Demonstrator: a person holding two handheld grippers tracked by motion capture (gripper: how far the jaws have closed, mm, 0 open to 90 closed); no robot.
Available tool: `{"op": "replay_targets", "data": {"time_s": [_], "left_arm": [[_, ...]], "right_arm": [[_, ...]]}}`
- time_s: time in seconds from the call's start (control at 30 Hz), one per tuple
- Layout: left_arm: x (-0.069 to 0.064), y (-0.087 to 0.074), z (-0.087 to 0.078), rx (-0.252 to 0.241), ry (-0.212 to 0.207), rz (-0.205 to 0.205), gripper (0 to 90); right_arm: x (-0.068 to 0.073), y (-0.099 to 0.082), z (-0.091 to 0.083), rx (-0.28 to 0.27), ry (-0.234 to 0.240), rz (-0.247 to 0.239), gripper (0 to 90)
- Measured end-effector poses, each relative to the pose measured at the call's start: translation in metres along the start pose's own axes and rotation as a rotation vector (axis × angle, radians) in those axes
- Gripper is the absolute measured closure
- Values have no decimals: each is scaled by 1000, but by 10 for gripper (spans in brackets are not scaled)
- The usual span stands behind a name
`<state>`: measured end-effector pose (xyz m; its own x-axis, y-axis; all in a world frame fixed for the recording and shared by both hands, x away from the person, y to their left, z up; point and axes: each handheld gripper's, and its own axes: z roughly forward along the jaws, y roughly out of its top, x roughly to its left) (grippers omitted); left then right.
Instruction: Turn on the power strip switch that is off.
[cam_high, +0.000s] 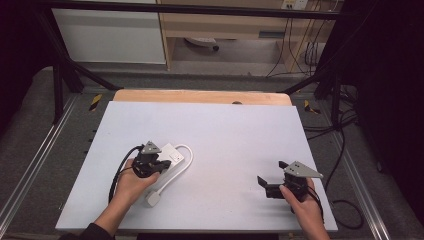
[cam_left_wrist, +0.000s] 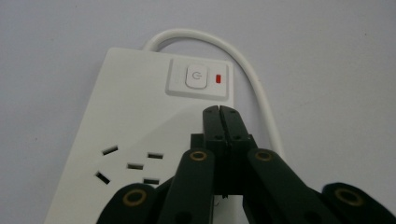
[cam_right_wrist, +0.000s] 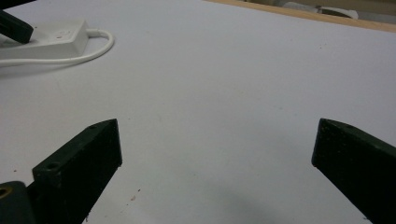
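1. Jaws on your left tool (cam_left_wrist: 219, 111) are pressed tight together with nothing between them, right over the white power strip (cam_left_wrist: 140, 121), just below its button (cam_left_wrist: 196, 77).
2. Your right tool (cam_right_wrist: 217, 149) is wide open, well apart from the strip.
3. Both sit on the pale surface (cam_high: 225, 130).

Even overhead light falls on my white surface (cam_high: 225, 140), while the room's edges sink into black. My jaws loom soft and out of focus up close, casting faint shadows; the power strip (cam_left_wrist: 140, 121) stays sharp, without glare.
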<state>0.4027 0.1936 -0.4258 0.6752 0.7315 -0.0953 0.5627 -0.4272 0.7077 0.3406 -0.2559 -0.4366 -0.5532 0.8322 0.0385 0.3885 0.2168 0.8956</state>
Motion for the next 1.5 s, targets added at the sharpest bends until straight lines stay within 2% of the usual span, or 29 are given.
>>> {"op": "replay_targets", "data": {"time_s": [0.07, 0.23, 0.43, 0.6, 0.73, 0.87, 1.4, 1.5], "left_arm": [[0, 0, -1, -1, 1, -2, 900], [3, 5, -8, -63, 2, -12, 900], [0, 11, -10, -137, -4, 2, 900], [-1, 17, -13, -173, -13, 8, 900], [-2, 22, -12, -185, -10, 6, 900], [-4, 27, -12, -193, 0, 39, 900], [-9, 42, -13, -248, -6, 54, 900], [-8, 44, -12, -256, 2, 55, 839]], "right_arm": [[0, 0, 1, 2, 1, 3, 21], [-1, 0, 0, 0, -1, 4, 22], [0, 0, 1, -1, 1, 0, 21], [1, 0, 1, -1, 2, -3, 22], [1, 0, 0, -1, 1, 2, 21], [1, 0, 1, -1, 2, -1, 22], [1, 0, 1, 0, -5, 6, 22], [1, 0, 0, 1, -6, 8, 22]]}}
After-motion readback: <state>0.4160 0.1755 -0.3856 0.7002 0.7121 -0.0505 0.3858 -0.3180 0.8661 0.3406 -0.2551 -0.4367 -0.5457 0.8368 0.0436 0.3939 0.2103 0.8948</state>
